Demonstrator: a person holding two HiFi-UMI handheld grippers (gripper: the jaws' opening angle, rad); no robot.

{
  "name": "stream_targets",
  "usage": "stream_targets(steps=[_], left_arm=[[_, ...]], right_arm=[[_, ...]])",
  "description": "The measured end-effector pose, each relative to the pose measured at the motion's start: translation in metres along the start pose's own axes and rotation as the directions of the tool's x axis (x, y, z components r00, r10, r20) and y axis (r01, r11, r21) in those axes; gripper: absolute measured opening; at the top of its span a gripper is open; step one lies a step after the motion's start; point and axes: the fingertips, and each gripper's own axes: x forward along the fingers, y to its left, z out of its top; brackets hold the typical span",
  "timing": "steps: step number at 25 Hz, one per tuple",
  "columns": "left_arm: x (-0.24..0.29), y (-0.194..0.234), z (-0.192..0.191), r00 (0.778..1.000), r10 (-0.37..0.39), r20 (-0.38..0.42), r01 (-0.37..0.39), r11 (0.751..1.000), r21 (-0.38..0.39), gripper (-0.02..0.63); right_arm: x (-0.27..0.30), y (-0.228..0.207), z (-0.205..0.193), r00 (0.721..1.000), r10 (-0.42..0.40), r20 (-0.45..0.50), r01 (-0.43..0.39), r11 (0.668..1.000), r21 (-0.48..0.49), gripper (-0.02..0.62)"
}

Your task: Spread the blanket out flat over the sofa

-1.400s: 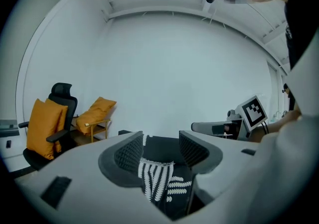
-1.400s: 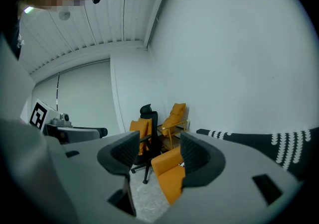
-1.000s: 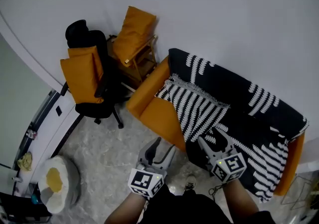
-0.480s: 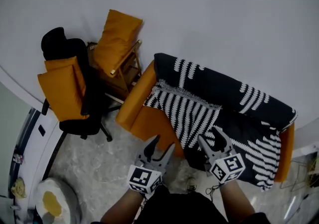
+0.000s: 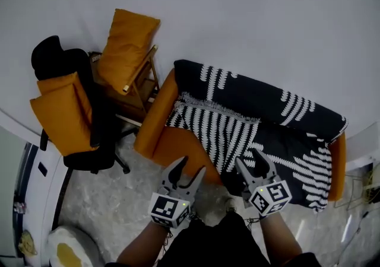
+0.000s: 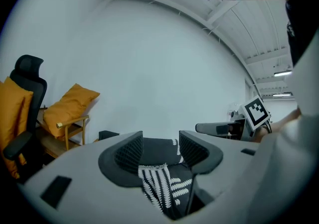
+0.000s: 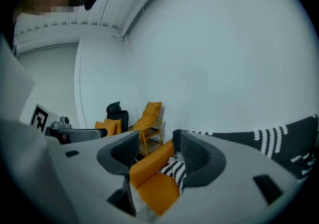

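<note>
An orange sofa stands against the white wall. A black blanket with white stripes covers its back and most of the seat. One fringed part lies folded over the left-middle of the seat, and the left arm and front left corner are bare. My left gripper hovers open before the bare front edge, nothing between its jaws. My right gripper is open just short of the blanket's front hang. In the left gripper view the jaws frame the blanket. In the right gripper view the jaws frame the sofa's orange corner.
A black office chair with an orange cushion stands left of the sofa. Behind it is a wooden chair with another orange cushion. The floor is grey marbled. A white round cushion lies at the lower left.
Both grippers have swung across toward the sofa's front. The sofa and chairs now sit further left in the head view. Both stay open and empty.
</note>
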Motion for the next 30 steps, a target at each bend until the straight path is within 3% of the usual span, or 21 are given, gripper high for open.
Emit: stream_targets(steps=[11, 21, 30], left_arm=[[0.034, -0.005, -0.012, 0.999, 0.034, -0.035, -0.035, 0.999, -0.012, 0.215], [0.119, -0.023, -0.035, 0.99, 0.07, -0.126, -0.076, 0.996, -0.045, 0.215], [0.203, -0.041, -0.082, 0.977, 0.021, -0.211, -0.032, 0.998, -0.052, 0.215]], right_arm=[[0.025, -0.042, -0.017, 0.999, 0.024, -0.041, -0.022, 0.998, 0.054, 0.258], [0.055, -0.139, -0.041, 0.991, 0.048, -0.123, -0.033, 0.992, 0.119, 0.258], [0.085, -0.24, -0.094, 0.981, 0.01, -0.192, 0.027, 0.982, 0.188, 0.257]])
